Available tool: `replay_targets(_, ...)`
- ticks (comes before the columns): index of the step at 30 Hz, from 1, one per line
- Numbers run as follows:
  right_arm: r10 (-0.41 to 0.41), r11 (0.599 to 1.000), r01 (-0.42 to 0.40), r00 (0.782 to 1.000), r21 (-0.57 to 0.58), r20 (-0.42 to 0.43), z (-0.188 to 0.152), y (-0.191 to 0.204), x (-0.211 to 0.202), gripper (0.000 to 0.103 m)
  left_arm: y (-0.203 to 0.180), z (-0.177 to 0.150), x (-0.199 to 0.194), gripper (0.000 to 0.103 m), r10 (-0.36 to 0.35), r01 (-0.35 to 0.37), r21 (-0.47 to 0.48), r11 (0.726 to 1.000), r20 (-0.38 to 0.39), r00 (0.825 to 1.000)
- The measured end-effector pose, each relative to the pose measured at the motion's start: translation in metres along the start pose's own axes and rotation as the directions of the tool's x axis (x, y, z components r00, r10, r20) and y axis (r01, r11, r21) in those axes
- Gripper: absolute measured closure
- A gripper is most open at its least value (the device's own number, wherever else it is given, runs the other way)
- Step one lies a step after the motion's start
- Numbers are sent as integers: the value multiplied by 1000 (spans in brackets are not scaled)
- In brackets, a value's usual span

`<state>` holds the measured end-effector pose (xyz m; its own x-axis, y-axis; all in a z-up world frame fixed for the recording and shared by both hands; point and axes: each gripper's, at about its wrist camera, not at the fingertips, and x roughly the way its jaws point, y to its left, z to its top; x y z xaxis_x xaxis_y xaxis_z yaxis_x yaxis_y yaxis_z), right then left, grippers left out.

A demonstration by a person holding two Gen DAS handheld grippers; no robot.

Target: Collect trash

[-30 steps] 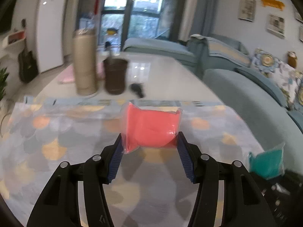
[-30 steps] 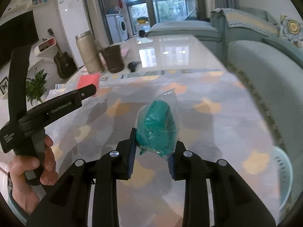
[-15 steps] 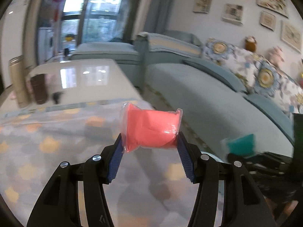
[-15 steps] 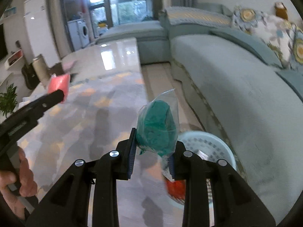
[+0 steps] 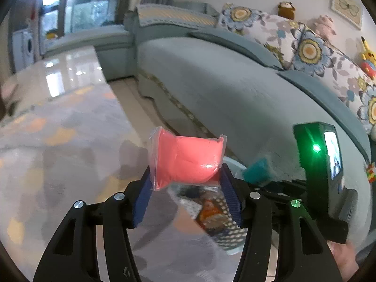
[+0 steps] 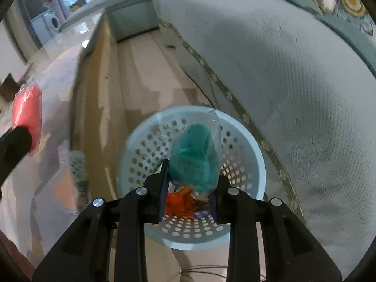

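My left gripper [image 5: 186,185] is shut on a pink packet in clear wrap [image 5: 188,158], held above the table edge. My right gripper [image 6: 190,183] is shut on a teal packet in clear wrap [image 6: 193,156] and holds it right over a pale blue perforated basket [image 6: 246,145] on the floor. Orange trash [image 6: 179,203] lies in the basket. The pink packet [image 6: 27,112] shows at the left of the right wrist view. The teal packet [image 5: 256,170] and the right gripper body [image 5: 324,164] show at the right of the left wrist view.
A table with a grey and orange patterned cloth [image 5: 58,152] lies to the left. A grey-blue sofa [image 5: 235,89] runs along the right, close beside the basket. A strip of tiled floor [image 6: 145,70] lies between table and sofa.
Both grippers have swung right, off the table toward the sofa. The right gripper has tilted down and now holds the teal packet over the basket. Both grips are unchanged.
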<state>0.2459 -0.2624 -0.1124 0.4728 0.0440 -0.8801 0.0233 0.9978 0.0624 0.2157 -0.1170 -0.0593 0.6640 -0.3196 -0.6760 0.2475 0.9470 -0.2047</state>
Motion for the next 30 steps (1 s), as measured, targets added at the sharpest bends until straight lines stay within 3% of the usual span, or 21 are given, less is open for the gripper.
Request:
replay_targets(2, 10, 1000, -10, 1000, 22, -17, 2, -6, 5, 72, -4, -2, 7, 38, 2, -2, 2, 1000, -5, 1000)
replay_targets(3, 12, 999, -11, 1000, 33, -19, 0, -12, 5, 60, -5, -1, 8, 31, 0, 0, 5, 1000, 2, 1000)
replay_targets(5, -5, 999, 5, 1000, 54, -8, 3, -21, 5, 46, -5, -1, 8, 29, -1, 1, 3, 1000, 10, 1000)
replay_targets(12, 11, 993, -13, 1000, 116, 19, 3, -39, -4, 46, 0, 1, -1, 26, -16, 17, -22, 1000, 32, 999)
replay_targets(17, 27, 993, -40, 992, 106, 125, 3, -32, -27, 46, 13, -2, -24, 24, -34, 38, -55, 998, 80, 996)
replay_targets(21, 62, 992, -88, 965, 90, 256, -2, -22, -64, 43, 27, -6, -54, 24, -9, 21, -89, 996, 137, 991)
replay_targets(26, 70, 994, -99, 909, 49, 410, -18, 2, -113, 32, 46, -20, -101, 21, 54, -33, -102, 994, 217, 975)
replay_targets(30, 54, 997, -73, 890, 25, 453, -37, 26, -139, 31, 58, -31, -129, 20, 113, -91, -91, 992, 271, 956)
